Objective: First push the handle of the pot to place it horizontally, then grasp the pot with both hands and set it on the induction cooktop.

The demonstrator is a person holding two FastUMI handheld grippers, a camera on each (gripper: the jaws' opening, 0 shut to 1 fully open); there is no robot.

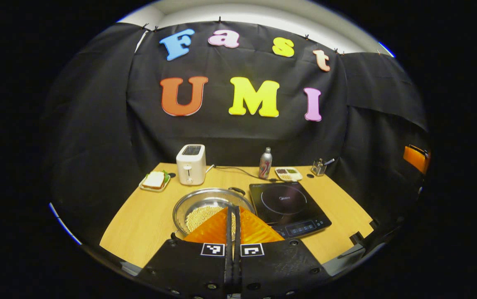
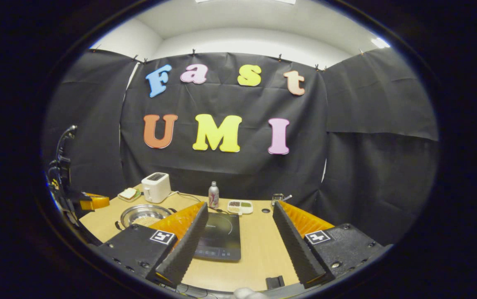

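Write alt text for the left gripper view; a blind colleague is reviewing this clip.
The left gripper, fingers closed together, points at a steel pot of pale grains on a wooden table, left of a black induction cooktop. Behind stand a white toaster, a sandwich plate and a bottle.

My two handheld grippers: appearance check.
My left gripper (image 1: 233,216) has a black body plate with round screw heads along its lower edge, two square black-and-white coded markers side by side, and ribbed panels behind its two thin fingers. My right gripper (image 2: 238,232) has two black body blocks with screw heads, one square coded marker on each, and long fingers (image 2: 184,243) with finely toothed inner faces and ribbed outer sides.
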